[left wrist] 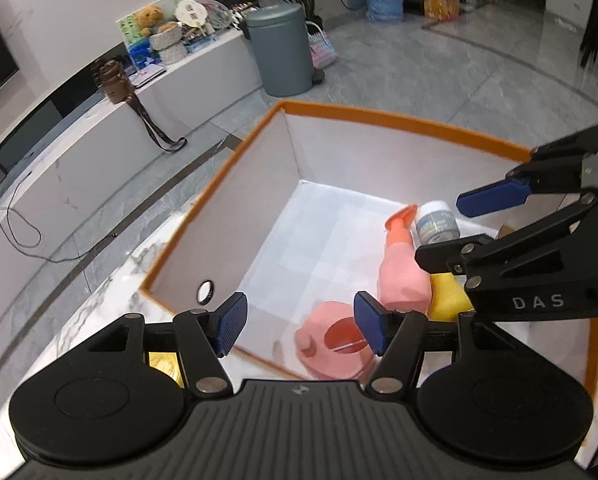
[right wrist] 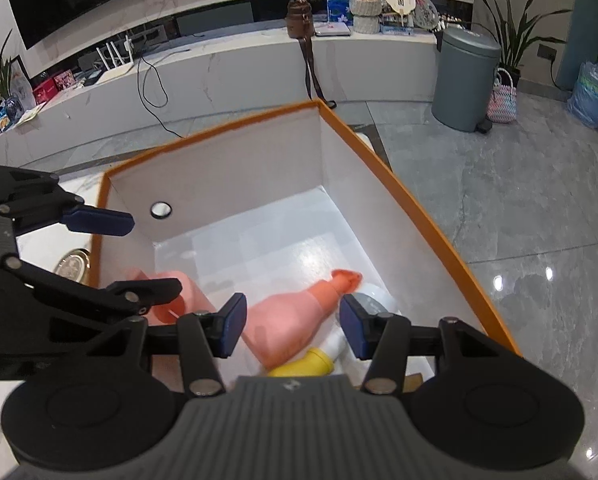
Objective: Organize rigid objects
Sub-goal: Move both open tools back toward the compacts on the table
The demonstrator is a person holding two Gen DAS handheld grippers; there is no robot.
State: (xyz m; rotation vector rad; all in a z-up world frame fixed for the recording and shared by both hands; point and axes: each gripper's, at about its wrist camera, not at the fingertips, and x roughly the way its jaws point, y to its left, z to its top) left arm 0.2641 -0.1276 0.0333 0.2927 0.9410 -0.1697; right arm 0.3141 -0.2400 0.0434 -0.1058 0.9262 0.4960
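An orange-rimmed white box (left wrist: 379, 118) (right wrist: 399, 184) stands on a marble table. In it lie a pink spray bottle (left wrist: 403, 276) (right wrist: 287, 328), a pink container with a red hole (left wrist: 335, 344) (right wrist: 167, 292), a yellow bottle (left wrist: 447, 296) (right wrist: 307, 364) and a small grey jar with a white lid (left wrist: 437, 222) (right wrist: 373, 298). My left gripper (left wrist: 299, 326) is open and empty above the box's near edge. My right gripper (right wrist: 293, 330) is open and empty above the pink spray bottle; it also shows at the right of the left wrist view (left wrist: 479, 228).
A gold-coloured round object (right wrist: 73, 266) (left wrist: 165, 364) lies on the table left of the box. A grey bin (right wrist: 465, 76) (left wrist: 281, 48) stands on the tiled floor beyond. A low white TV bench (right wrist: 219, 64) carries a brown bag and knick-knacks.
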